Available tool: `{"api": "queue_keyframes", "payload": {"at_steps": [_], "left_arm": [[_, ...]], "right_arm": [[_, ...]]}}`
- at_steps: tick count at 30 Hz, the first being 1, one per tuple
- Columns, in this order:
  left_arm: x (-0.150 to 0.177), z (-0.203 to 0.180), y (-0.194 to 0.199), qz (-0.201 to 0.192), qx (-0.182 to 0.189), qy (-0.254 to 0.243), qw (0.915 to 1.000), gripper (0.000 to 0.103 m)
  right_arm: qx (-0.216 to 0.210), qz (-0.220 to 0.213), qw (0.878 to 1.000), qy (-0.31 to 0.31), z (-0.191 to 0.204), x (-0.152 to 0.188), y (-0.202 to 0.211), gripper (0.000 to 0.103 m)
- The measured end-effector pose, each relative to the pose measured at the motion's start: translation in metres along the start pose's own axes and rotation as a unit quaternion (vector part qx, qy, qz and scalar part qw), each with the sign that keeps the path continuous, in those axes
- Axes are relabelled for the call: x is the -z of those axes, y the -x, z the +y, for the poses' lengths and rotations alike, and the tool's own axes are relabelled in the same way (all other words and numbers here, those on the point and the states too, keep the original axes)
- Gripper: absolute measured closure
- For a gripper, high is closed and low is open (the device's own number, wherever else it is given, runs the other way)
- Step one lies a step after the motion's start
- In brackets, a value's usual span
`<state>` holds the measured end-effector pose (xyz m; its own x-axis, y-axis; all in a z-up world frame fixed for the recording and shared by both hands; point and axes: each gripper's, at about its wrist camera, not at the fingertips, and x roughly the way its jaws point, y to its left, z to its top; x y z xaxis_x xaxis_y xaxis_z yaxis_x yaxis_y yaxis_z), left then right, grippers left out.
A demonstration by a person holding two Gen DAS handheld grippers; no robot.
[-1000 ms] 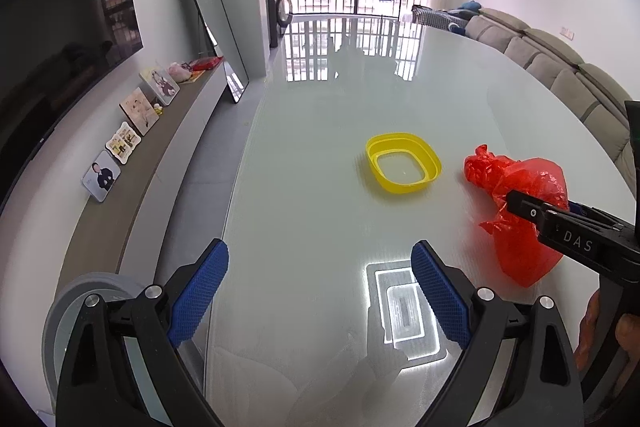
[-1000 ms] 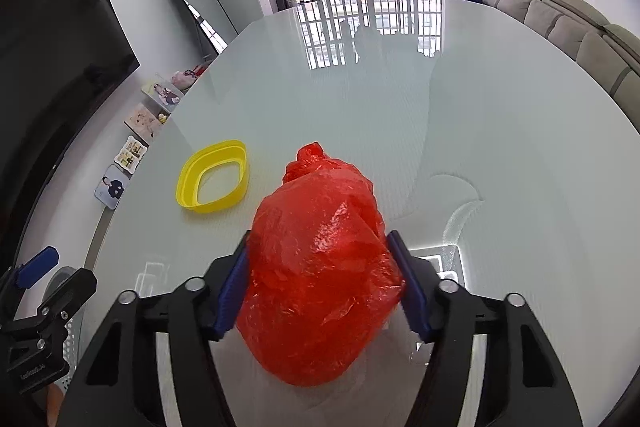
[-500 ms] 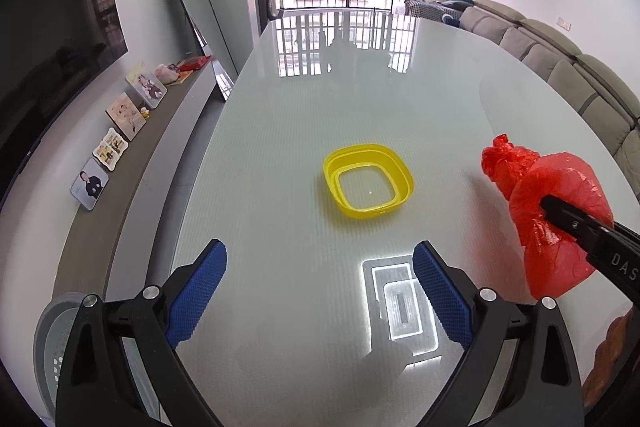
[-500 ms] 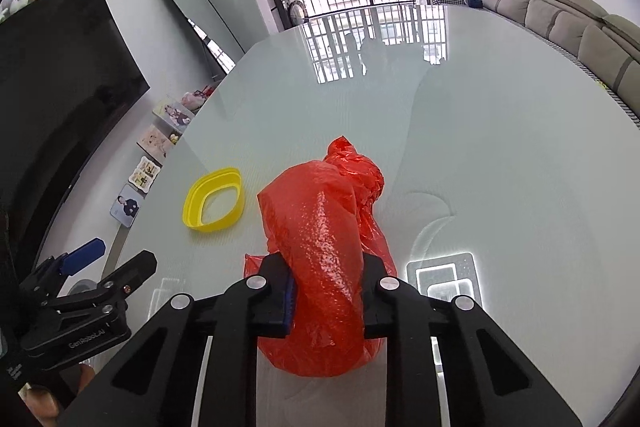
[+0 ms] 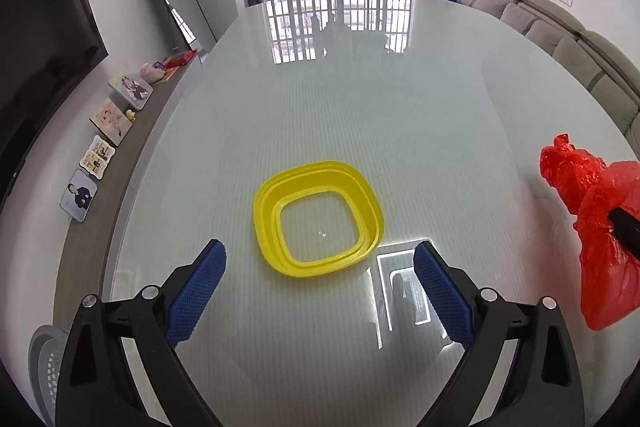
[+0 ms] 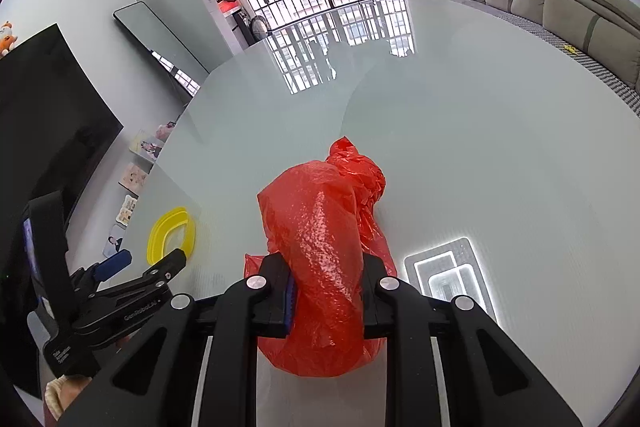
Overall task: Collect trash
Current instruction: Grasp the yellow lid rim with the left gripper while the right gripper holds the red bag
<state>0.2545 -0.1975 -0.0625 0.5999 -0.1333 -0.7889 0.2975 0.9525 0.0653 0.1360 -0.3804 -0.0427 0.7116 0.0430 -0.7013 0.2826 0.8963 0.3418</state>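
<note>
Red trash bag now squeezed tight in right gripper jaws; left gripper jaws wide, nearer yellow tub.

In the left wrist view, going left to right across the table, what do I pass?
Photo plaques on the side ledge → left gripper's left pad → yellow ring → left gripper's right pad → red bag, held by the right gripper.
</note>
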Motion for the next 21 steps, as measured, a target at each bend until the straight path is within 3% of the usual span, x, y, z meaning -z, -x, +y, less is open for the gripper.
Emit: {"api": "queue_keyframes", "payload": {"at_steps": [8, 12, 21], "left_arm": [[-0.009, -0.003, -0.022, 0.016, -0.014, 0.010, 0.9997, 0.014], [-0.010, -0.004, -0.023, 0.014, -0.008, 0.010, 0.9998, 0.032], [0.003, -0.007, 0.009, -0.005, 0.007, 0.011, 0.9999, 0.034]], "right_arm": [[-0.011, -0.004, 1.000, 0.002, -0.004, -0.001, 0.008, 0.083], [-0.012, -0.005, 1.000, 0.001, -0.011, -0.001, 0.011, 0.083], [-0.020, -0.009, 1.000, 0.008, -0.013, -0.002, 0.017, 0.083]]}}
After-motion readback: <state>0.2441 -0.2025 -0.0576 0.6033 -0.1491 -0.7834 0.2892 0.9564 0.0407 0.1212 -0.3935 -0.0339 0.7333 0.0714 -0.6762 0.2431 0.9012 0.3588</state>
